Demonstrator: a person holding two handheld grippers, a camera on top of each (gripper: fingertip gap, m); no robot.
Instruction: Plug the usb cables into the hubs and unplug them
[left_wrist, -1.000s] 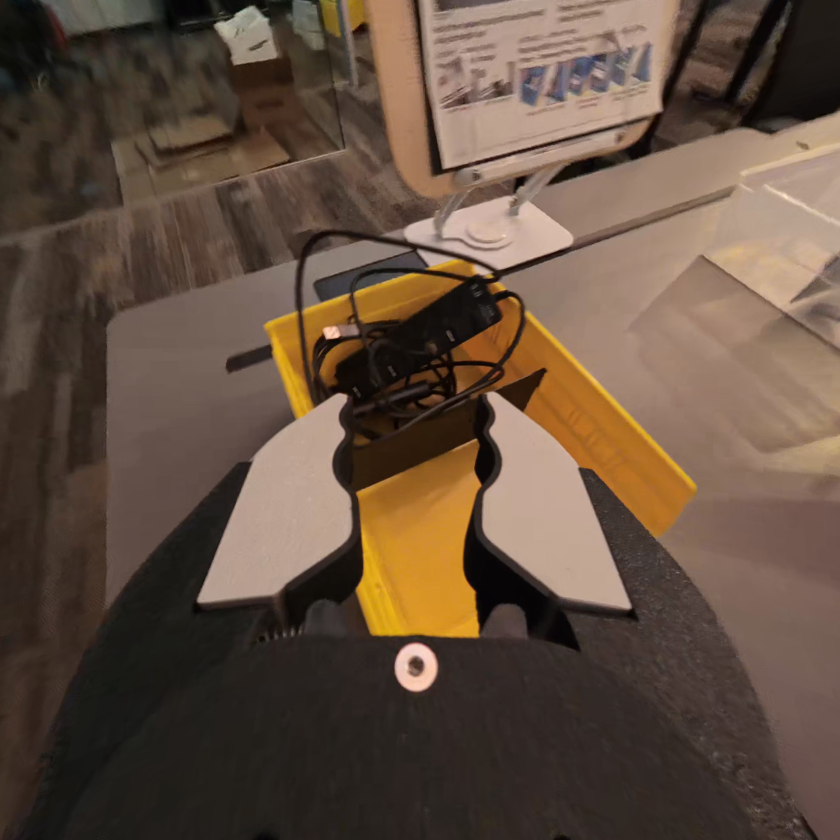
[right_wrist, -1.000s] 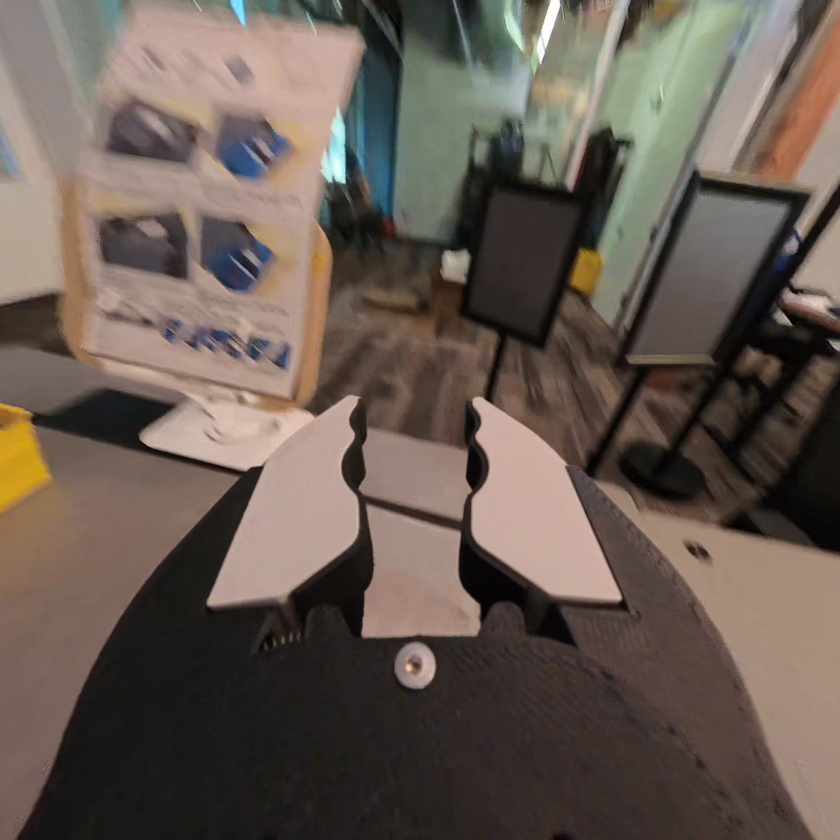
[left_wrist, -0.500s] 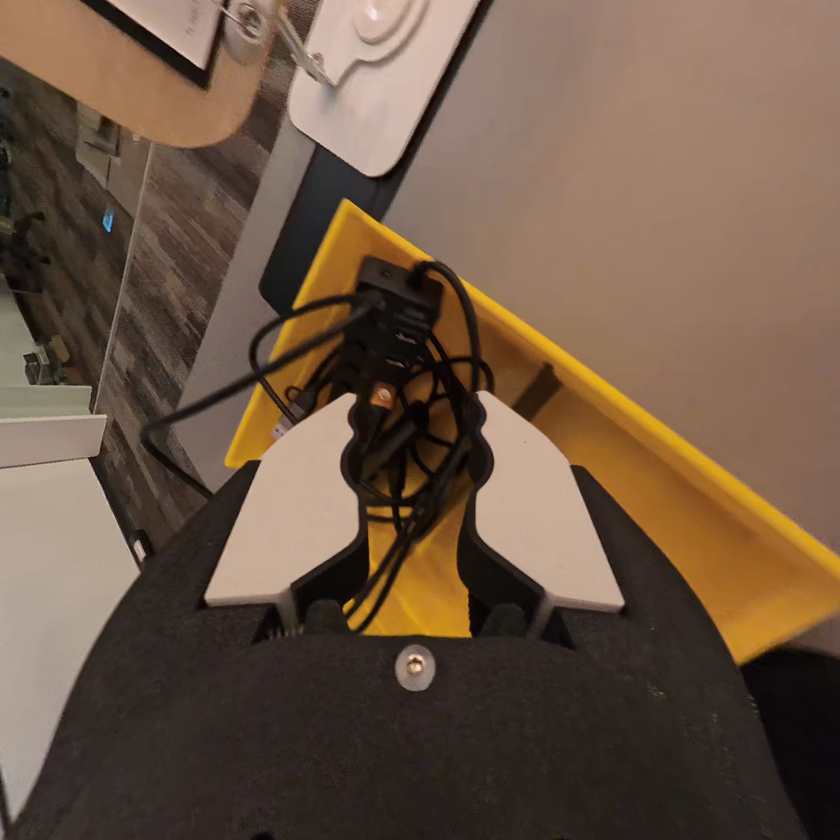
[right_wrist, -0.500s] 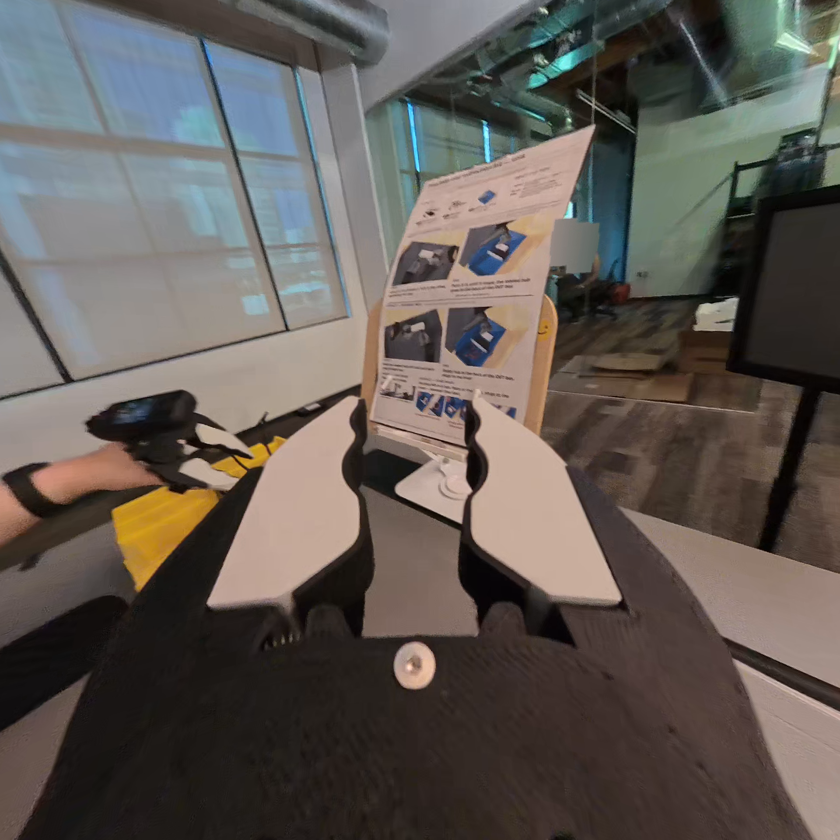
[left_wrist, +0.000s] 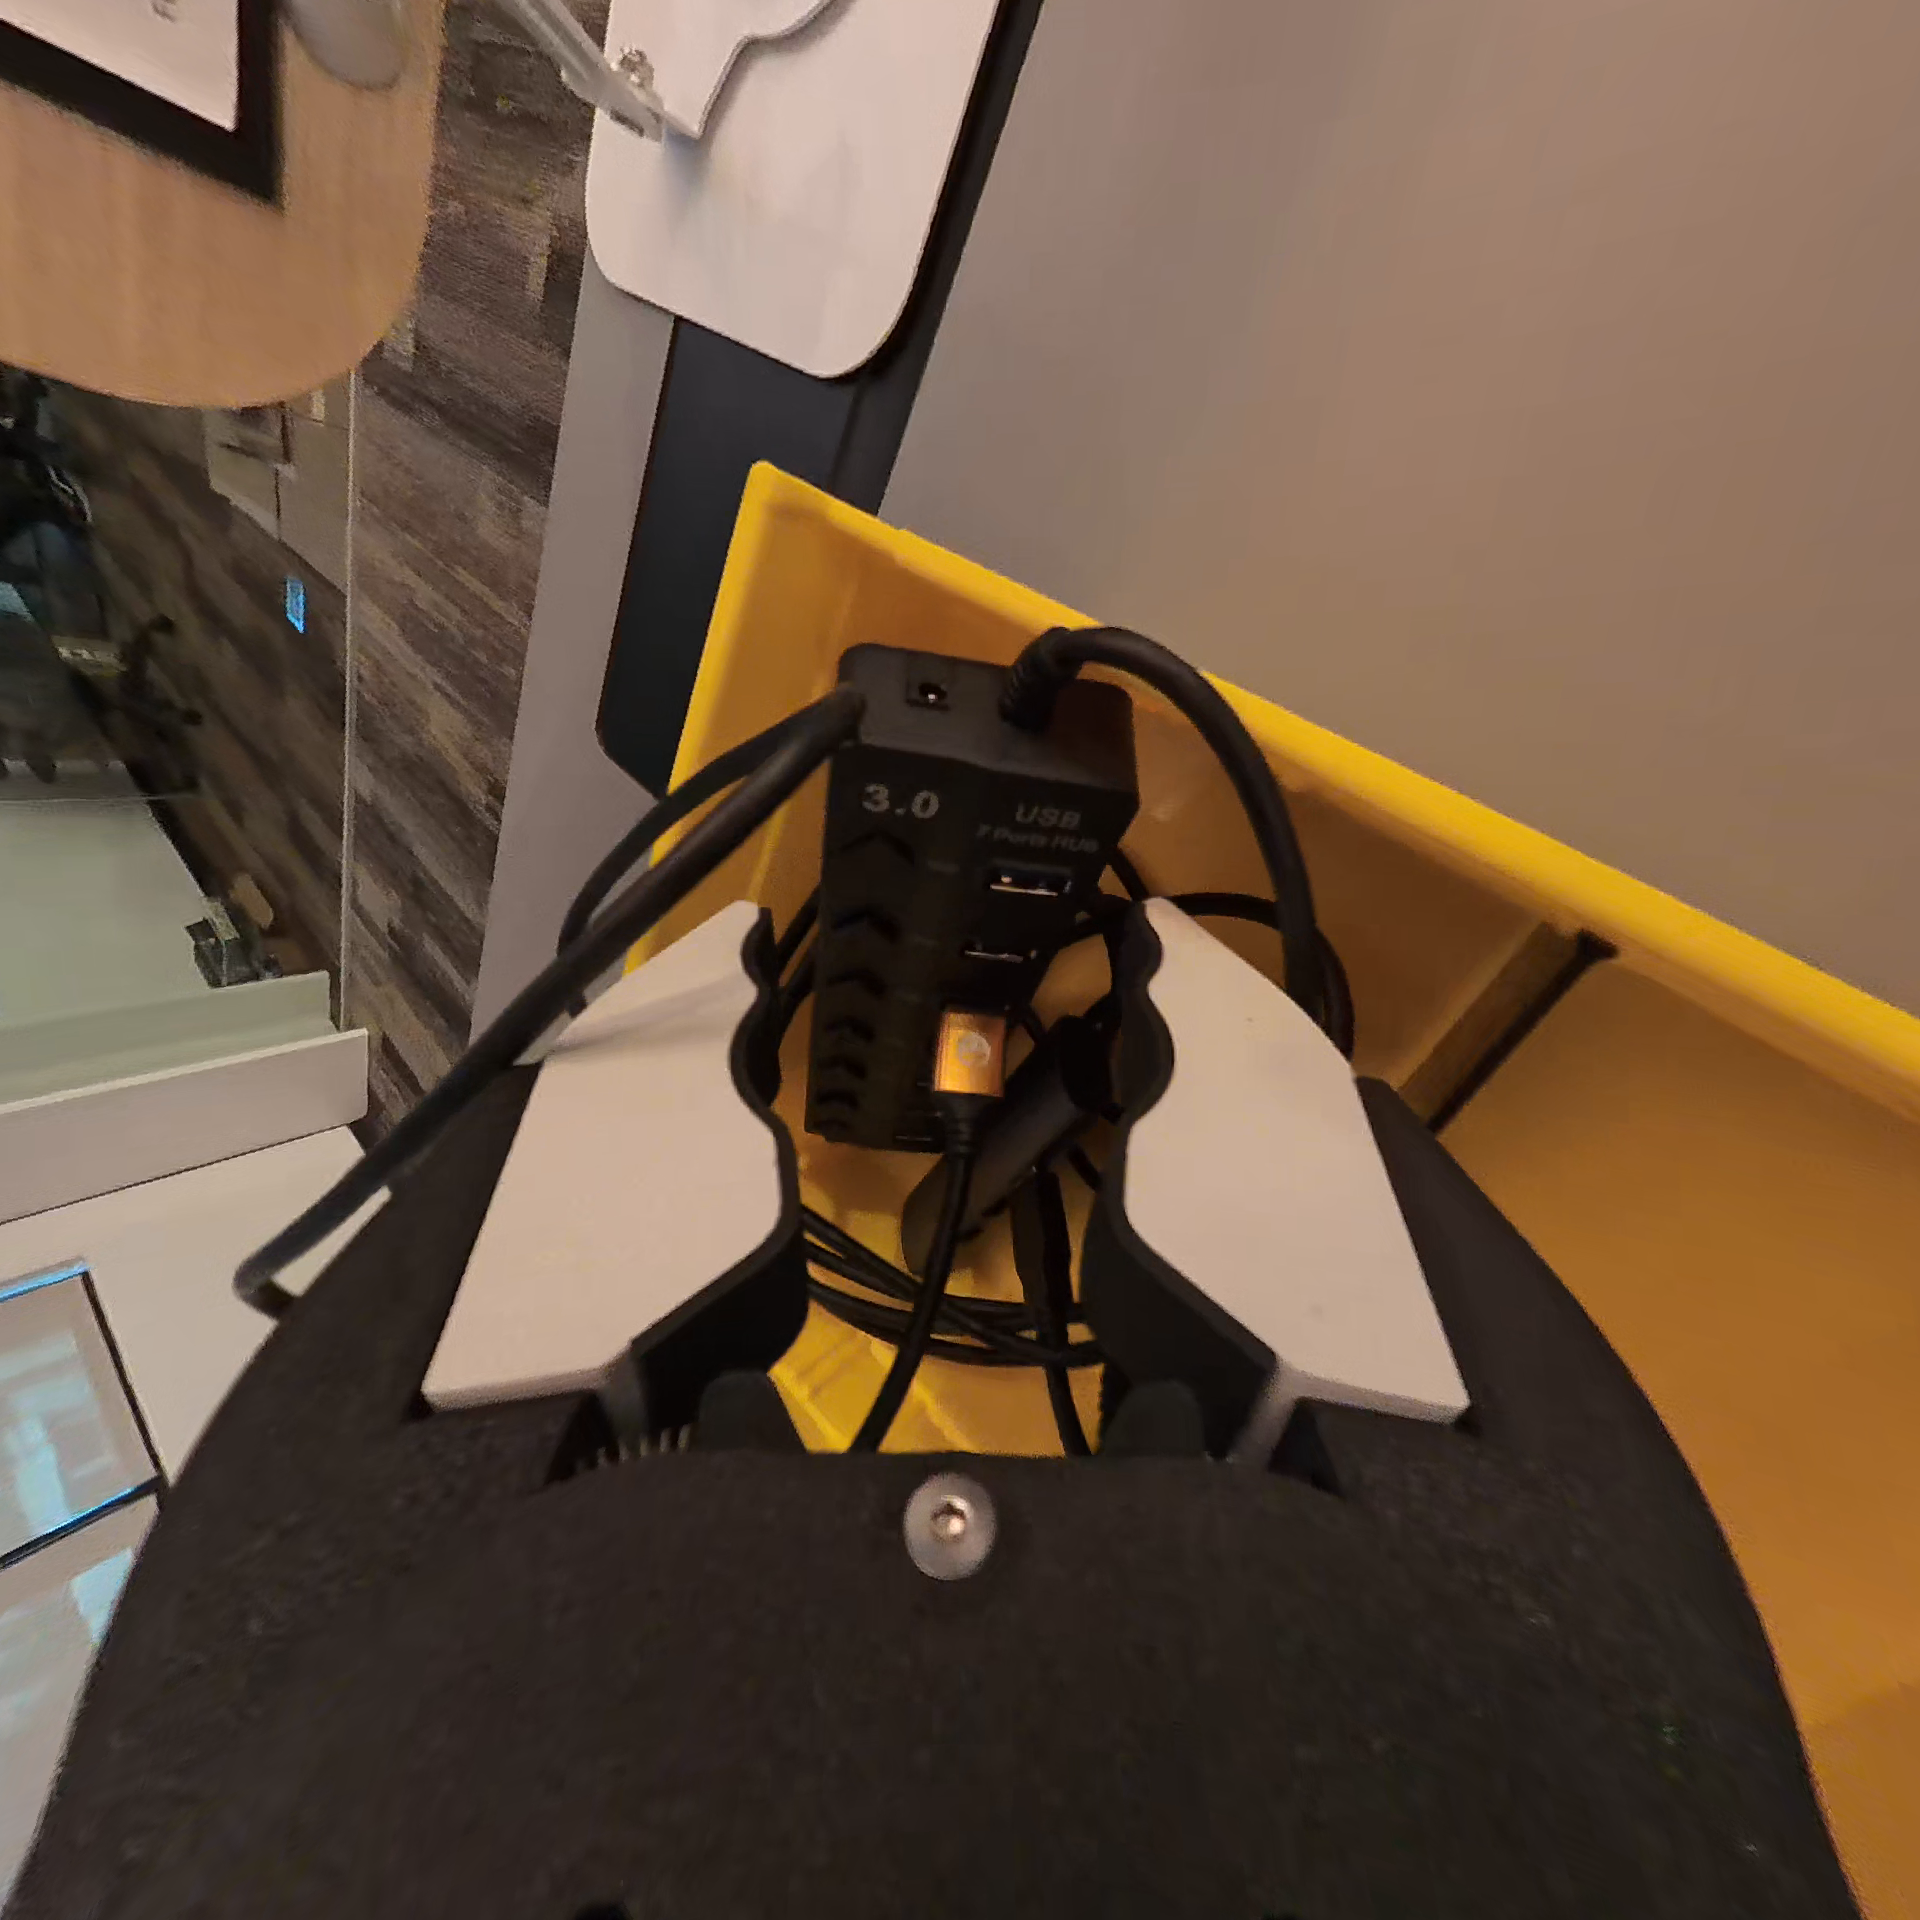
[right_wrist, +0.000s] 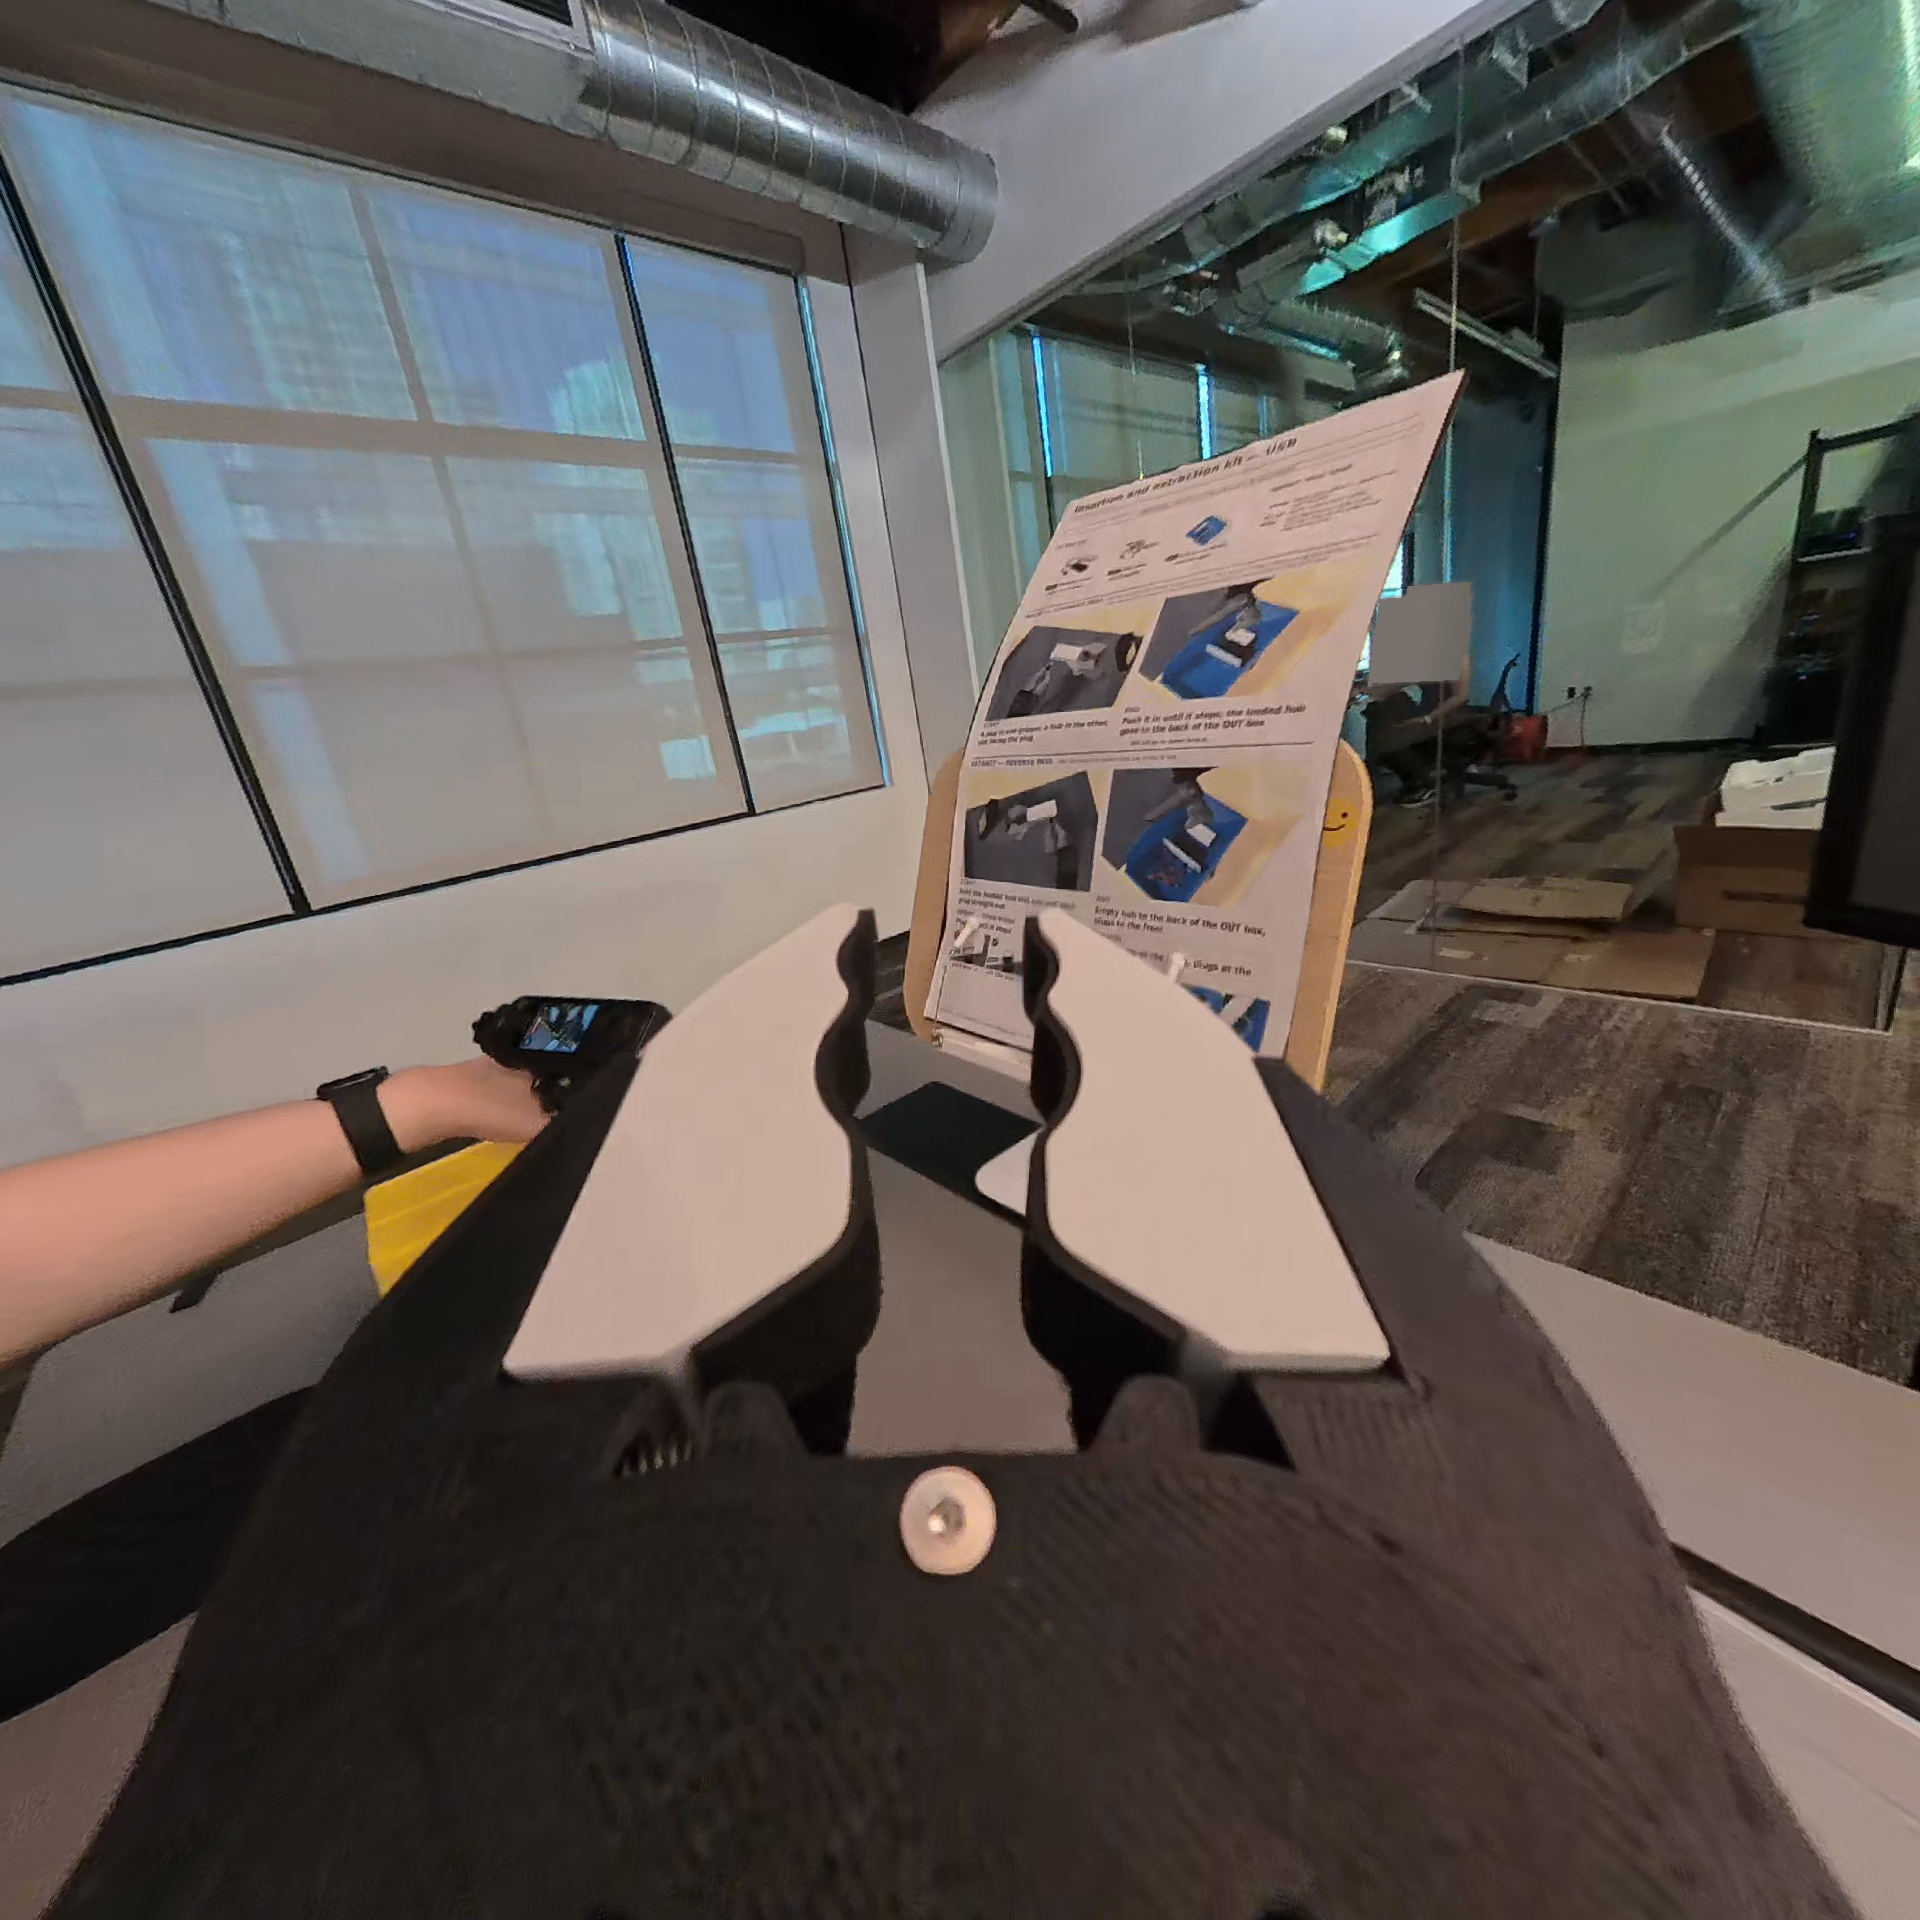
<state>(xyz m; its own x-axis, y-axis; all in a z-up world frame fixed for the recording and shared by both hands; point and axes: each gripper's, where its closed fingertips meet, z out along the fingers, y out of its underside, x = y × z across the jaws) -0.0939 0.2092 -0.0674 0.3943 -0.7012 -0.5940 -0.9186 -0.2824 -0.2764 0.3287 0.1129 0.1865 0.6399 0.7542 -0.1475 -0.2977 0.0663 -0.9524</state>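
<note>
A black USB hub (left_wrist: 935, 831) lies in a yellow bin (left_wrist: 1403, 831) amid tangled black cables (left_wrist: 1247, 790). A gold-coloured plug (left_wrist: 968, 1055) sits in one of its ports. My left gripper (left_wrist: 945, 925) is open and reaches into the bin. Its fingertips stand on either side of the hub's near end, and yellow shows between the left pad and the hub. My right gripper (right_wrist: 945, 935) is open and empty, held above the table and pointing at the instruction sheet. In the right wrist view, a hand (right_wrist: 457, 1107) holds the left gripper over the bin (right_wrist: 436, 1195).
A wooden board with an instruction sheet (right_wrist: 1174, 748) stands on a white base (left_wrist: 790, 177) behind the bin. A black pad (left_wrist: 748, 520) lies at the table's far edge. Grey tabletop (left_wrist: 1455, 416) stretches to the right of the bin. Floor lies beyond the edge. Some 50 cm of space lies between my two pairs of fingers.
My left gripper has tipped down and moved in over the hub, and its jaws have widened around it. My right gripper swung left towards the sheet and its jaws narrowed slightly.
</note>
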